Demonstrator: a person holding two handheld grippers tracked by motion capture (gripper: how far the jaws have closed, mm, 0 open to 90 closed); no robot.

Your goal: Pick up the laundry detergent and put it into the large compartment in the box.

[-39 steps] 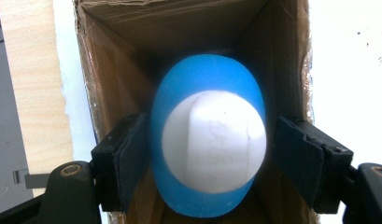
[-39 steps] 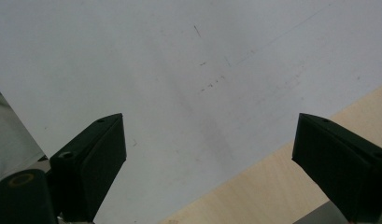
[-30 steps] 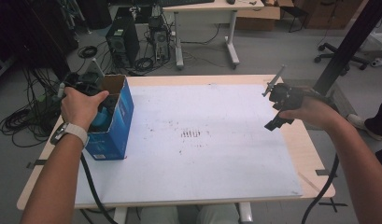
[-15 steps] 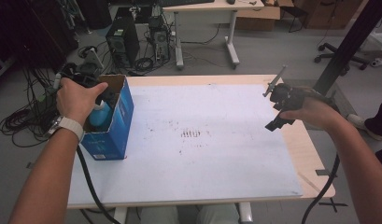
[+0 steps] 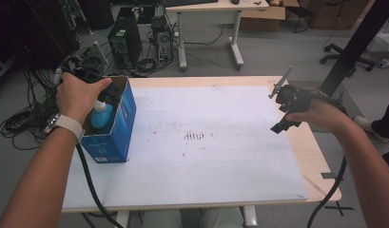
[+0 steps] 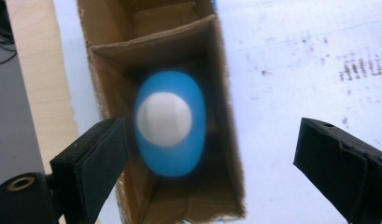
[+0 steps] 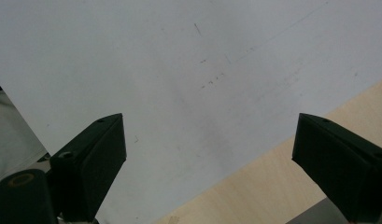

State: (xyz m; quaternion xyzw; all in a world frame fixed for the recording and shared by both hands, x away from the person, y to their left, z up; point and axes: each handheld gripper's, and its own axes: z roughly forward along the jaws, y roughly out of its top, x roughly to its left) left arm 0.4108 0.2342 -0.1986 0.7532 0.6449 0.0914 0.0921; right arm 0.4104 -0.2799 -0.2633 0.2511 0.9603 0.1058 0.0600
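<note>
Two grippers gape empty: left (image 6: 212, 168) above a rounded blue bottle (image 6: 170, 123) in a cardboard box (image 5: 118, 126); right (image 7: 209, 165) over the worktop's (image 5: 220, 166) right edge.

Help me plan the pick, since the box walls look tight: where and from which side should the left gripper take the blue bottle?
Grip the blue bottle just below its white cap, coming straight down through the open top of the cardboard box. It stands upright inside, walled on every side, so likely only its top is reachable. The left gripper hangs above, jaws wide.
</note>
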